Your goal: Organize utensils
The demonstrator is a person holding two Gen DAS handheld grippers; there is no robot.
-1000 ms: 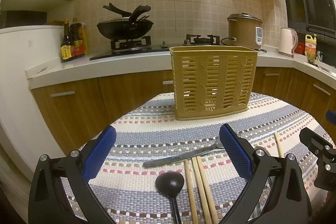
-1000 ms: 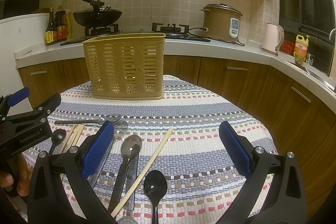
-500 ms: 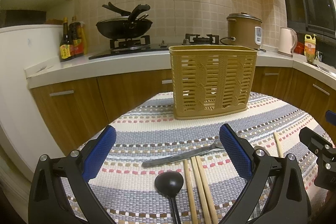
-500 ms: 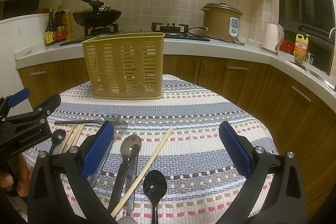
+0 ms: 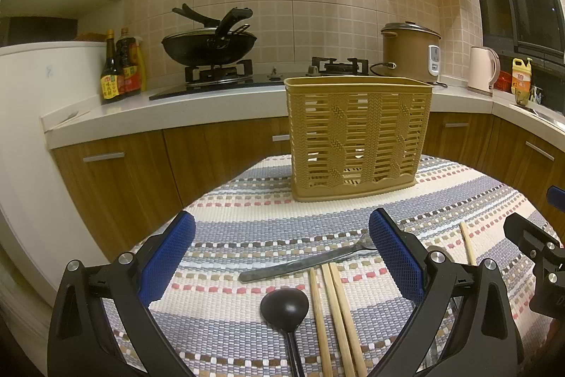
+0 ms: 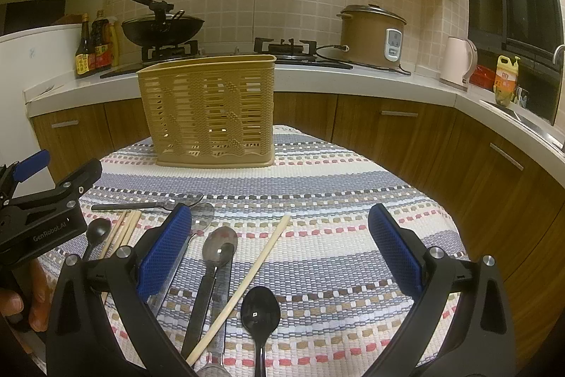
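Observation:
A tan slotted utensil basket (image 5: 358, 136) stands at the far side of the striped mat; it also shows in the right wrist view (image 6: 212, 110). My left gripper (image 5: 280, 258) is open and empty above a black ladle (image 5: 285, 304), three wooden chopsticks (image 5: 335, 310) and a metal spoon (image 5: 307, 262). My right gripper (image 6: 280, 251) is open and empty above two metal spoons (image 6: 213, 265), a single chopstick (image 6: 247, 278) and a black spoon (image 6: 260, 313). The left gripper also shows at the left edge of the right wrist view (image 6: 46, 211).
The striped mat (image 6: 335, 200) covers a round table. Behind it runs a kitchen counter (image 5: 176, 108) with a wok (image 5: 208, 46), sauce bottles (image 5: 120, 68), a rice cooker (image 5: 411, 52) and a kettle (image 5: 483, 69).

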